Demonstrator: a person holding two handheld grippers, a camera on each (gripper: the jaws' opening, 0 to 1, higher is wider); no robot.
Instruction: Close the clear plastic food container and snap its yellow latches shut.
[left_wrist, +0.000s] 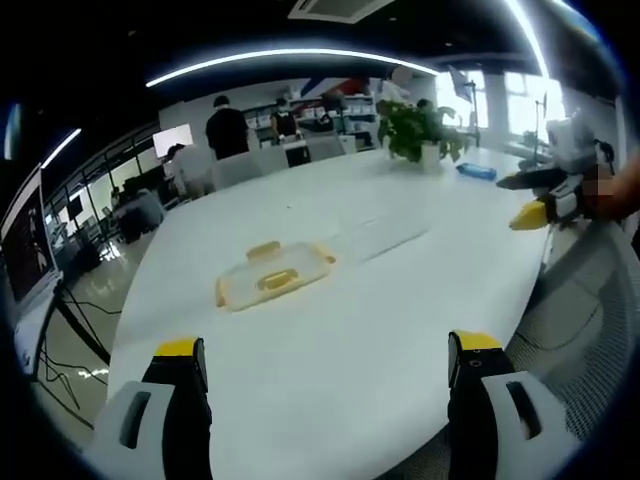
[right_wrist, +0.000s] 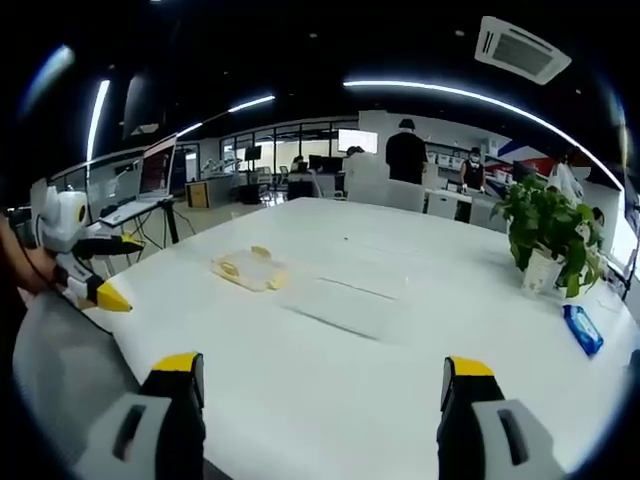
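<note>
A clear flat piece with yellow latches (left_wrist: 274, 276) lies on the white table (left_wrist: 330, 350), in front of my left gripper (left_wrist: 327, 362) and well beyond its jaws. A clear rectangular piece (left_wrist: 385, 232) lies just past it, apart from it. My left gripper is open with nothing between its jaws. In the right gripper view the yellow-latched piece (right_wrist: 250, 268) sits left of centre and the clear piece (right_wrist: 345, 305) nearer the middle. My right gripper (right_wrist: 320, 385) is open and empty, well short of both. Each gripper also appears at the other view's edge: right gripper (left_wrist: 535, 198), left gripper (right_wrist: 95, 270).
A potted plant (left_wrist: 420, 132) (right_wrist: 548, 232) and a blue packet (left_wrist: 476, 171) (right_wrist: 582, 329) stand at the far side of the table. Several people (left_wrist: 227, 128) and desks lie beyond it. A monitor (left_wrist: 25, 240) stands off the table's left. The table edge runs near both grippers.
</note>
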